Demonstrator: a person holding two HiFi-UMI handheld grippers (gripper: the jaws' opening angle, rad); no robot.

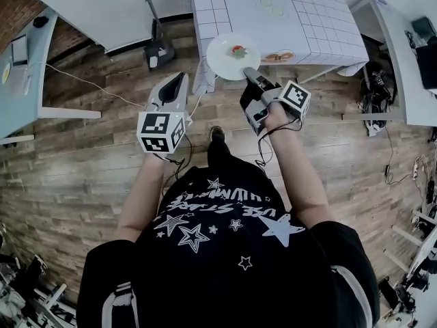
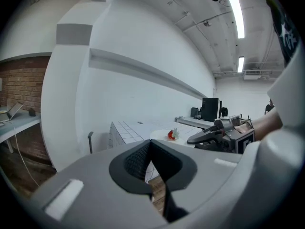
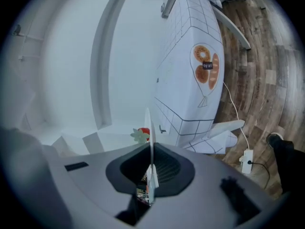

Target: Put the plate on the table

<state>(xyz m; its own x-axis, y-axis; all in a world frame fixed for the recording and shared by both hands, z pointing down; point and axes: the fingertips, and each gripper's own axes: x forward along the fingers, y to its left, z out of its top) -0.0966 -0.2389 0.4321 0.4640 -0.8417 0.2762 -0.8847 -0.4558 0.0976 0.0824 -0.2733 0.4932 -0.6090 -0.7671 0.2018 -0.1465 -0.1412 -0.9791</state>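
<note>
Our right hand-held gripper [image 1: 247,71] grasps the white plate [image 1: 233,55] by its rim at the table's [image 1: 314,19] near edge. Our left hand-held gripper [image 1: 179,79] stays off the table, clenched and empty.

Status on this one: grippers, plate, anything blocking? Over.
Left gripper shut, empty. Right gripper shut on plate rim, red food aboard. Plate in the air at gridded table near edge. No obstacle seen there.
</note>
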